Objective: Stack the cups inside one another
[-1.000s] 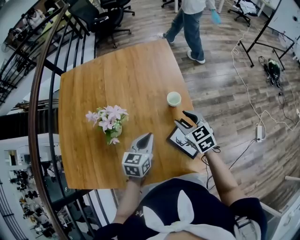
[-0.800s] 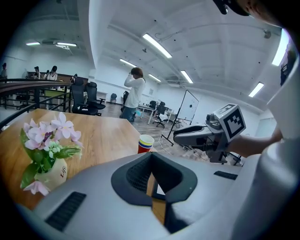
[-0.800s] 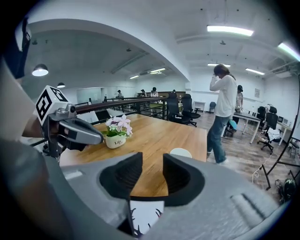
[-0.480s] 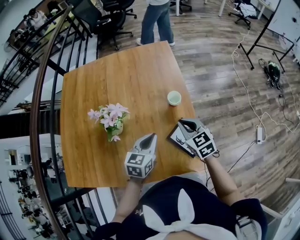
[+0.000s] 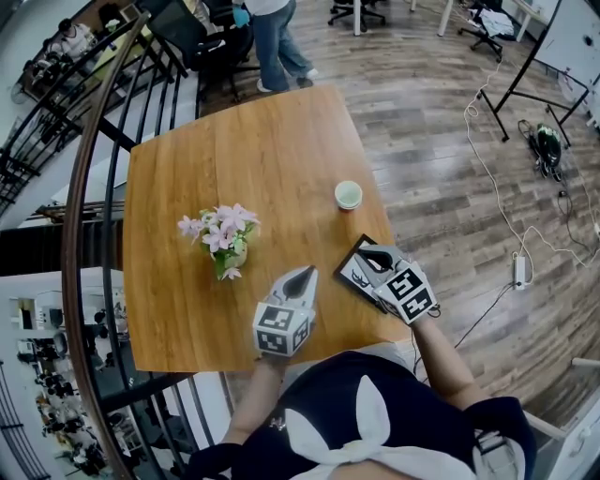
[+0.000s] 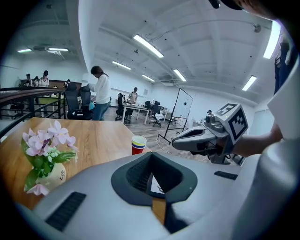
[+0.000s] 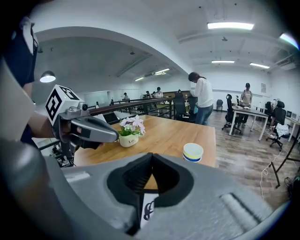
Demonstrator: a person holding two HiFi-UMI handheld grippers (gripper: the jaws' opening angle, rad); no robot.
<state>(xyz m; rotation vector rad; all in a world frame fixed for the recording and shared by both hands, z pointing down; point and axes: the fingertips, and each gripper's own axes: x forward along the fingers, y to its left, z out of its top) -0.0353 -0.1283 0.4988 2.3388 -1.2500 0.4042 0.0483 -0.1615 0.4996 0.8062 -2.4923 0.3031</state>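
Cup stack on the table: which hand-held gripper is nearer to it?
Right. The right hand-held gripper, jaws newly closed on nothing, sits just below the cup stack in the head view. The left hand-held gripper is farther off, lower left, toward the flower pot.

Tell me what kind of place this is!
Probably a big open office. There are rolling desk chairs, a whiteboard on a stand, and desks under long ceiling lights.
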